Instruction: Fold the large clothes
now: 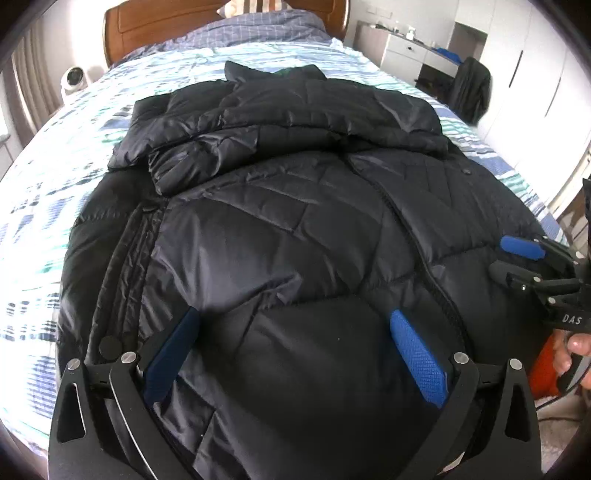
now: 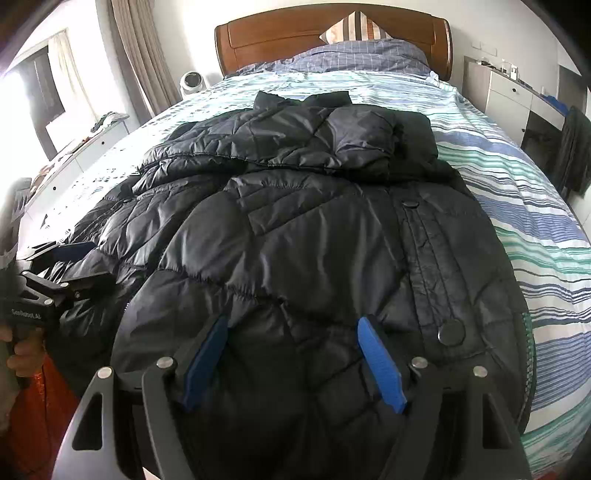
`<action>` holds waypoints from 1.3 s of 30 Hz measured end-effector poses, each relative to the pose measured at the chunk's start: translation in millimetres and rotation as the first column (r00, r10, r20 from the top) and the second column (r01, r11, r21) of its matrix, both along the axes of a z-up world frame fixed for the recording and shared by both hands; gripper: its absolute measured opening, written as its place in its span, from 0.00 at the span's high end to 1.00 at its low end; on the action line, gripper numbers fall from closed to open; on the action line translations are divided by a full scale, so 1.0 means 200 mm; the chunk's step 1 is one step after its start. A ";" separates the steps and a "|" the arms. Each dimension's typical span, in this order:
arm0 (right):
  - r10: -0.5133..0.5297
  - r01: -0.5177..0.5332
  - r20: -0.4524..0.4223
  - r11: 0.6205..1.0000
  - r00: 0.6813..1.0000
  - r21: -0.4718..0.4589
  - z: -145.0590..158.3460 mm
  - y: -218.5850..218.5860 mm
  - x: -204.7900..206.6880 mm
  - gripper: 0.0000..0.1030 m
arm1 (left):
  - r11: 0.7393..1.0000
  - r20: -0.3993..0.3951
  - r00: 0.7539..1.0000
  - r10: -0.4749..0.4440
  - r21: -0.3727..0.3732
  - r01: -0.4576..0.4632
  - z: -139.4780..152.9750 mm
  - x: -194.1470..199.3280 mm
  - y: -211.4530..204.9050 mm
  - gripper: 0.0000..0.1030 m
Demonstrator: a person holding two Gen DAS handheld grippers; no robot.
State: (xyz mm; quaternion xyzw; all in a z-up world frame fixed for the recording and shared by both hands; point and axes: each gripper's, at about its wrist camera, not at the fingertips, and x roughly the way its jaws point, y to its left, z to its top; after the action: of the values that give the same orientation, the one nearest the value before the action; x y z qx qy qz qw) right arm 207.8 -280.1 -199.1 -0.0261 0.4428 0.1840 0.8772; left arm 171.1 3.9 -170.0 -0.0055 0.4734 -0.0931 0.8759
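A large black quilted puffer coat (image 1: 280,206) lies lengthwise on the bed, collar at the far end, sleeves folded across its upper part; it also fills the right wrist view (image 2: 303,229). My left gripper (image 1: 293,317) is open, its blue pads spread over the coat's near hem, on the left side. My right gripper (image 2: 291,325) is open over the hem on the right side. Each gripper shows in the other's view: the right one (image 1: 513,258) at the coat's right edge, the left one (image 2: 74,266) at the left edge.
The bed has a striped blue, green and white cover (image 2: 524,206), a wooden headboard (image 2: 332,33) and pillows. A white fan (image 2: 192,83) stands left of the bed. White drawers and a chair with dark clothing (image 1: 469,88) stand on the right. Something orange (image 1: 546,369) lies below the bed's foot.
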 end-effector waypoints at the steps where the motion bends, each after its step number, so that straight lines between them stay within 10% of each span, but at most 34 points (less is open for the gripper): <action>1: -0.002 0.002 0.001 1.000 1.000 0.002 0.00 0.00 0.00 0.27 | 1.000 0.000 1.000 0.002 -0.001 -0.002 0.00 0.00 0.00 0.01; 18: -0.157 0.157 0.030 0.988 0.987 -0.010 0.20 -0.46 -0.17 0.27 | 0.996 0.018 0.997 0.072 0.047 -0.073 0.18 -0.43 0.23 0.01; 28: -0.160 0.195 -0.185 0.963 0.970 0.185 0.12 -0.83 -0.20 0.24 | 0.917 -0.167 0.952 0.255 -0.270 -0.293 -0.02 -0.40 0.76 0.01; 35: -0.021 0.094 -0.274 0.962 0.962 0.255 -0.06 -0.69 -0.14 0.23 | 0.959 -0.162 0.975 0.149 -0.218 -0.183 -0.07 -0.29 0.56 0.02; 37: -0.020 0.092 -0.272 0.962 0.962 0.255 -0.05 -0.68 -0.13 0.30 | 0.975 -0.168 0.976 0.140 -0.147 -0.166 -0.08 -0.28 0.50 0.21; 39: -0.030 0.103 -0.279 0.963 0.960 0.249 -0.01 -0.67 -0.11 0.63 | 0.982 -0.161 0.974 0.162 -0.075 -0.176 -0.06 -0.27 0.48 0.44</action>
State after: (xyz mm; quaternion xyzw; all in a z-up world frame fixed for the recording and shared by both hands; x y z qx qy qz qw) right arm 184.9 -414.9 -201.8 0.1303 0.5318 0.2127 0.8093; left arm 117.2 99.8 -182.9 -0.0916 0.5332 -0.0384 0.8401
